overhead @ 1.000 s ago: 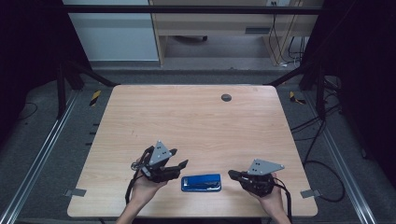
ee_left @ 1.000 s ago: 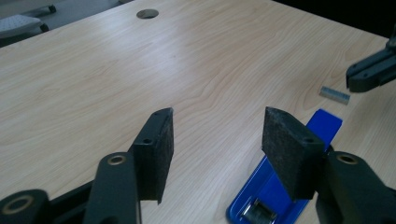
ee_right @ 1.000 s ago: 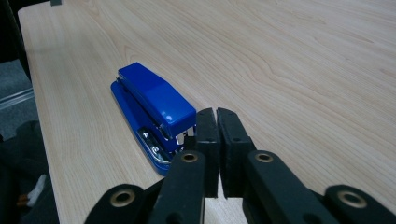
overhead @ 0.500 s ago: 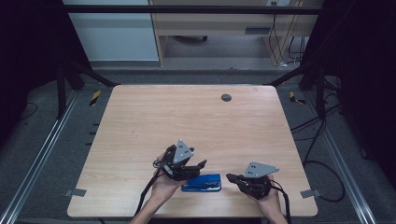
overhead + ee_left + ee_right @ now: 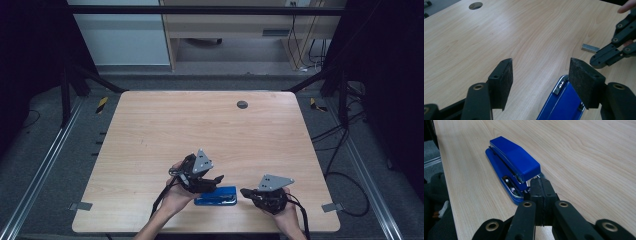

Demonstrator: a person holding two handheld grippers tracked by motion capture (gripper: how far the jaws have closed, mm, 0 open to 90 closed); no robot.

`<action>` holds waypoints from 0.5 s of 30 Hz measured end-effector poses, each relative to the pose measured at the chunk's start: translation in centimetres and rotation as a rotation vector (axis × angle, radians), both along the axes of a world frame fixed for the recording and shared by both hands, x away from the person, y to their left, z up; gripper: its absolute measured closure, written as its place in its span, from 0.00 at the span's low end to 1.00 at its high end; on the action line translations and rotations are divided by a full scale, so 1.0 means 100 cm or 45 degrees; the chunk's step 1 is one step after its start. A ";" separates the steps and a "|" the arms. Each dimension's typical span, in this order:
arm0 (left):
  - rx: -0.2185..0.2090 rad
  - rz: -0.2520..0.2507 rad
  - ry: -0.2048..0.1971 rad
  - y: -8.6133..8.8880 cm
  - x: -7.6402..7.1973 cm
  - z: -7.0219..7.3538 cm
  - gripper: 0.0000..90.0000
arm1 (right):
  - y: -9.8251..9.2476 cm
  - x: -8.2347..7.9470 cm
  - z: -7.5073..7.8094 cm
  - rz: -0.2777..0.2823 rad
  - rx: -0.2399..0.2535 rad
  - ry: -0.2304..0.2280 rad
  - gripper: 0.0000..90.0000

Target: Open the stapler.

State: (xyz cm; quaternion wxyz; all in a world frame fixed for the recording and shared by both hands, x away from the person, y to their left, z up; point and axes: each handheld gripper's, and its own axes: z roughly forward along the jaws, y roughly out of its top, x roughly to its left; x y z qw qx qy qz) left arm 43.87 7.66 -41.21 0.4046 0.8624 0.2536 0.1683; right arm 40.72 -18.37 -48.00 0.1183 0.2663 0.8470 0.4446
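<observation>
Though spread wide and just opened further, pressing nothing between the rough black pads of the left gripper, could clip the blue stapler lying just below, partly between them, and skid its glossy wedge-shaped body over the smooth wood-grain tabletop. Shut tight at the right gripper, tip just beside the stapler's chromed end; cannot tell whether the small grey staple strip there is pinched, so might drop.
</observation>
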 end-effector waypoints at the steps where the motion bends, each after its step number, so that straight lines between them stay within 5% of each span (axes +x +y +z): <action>1: 0.006 -0.015 0.008 0.001 0.000 0.000 0.40 | 0.000 0.000 0.000 0.001 -0.006 0.001 1.00; 15: 0.192 -0.224 0.078 -0.009 0.001 0.006 0.42 | 0.005 -0.003 -0.001 0.032 -0.014 -0.008 1.00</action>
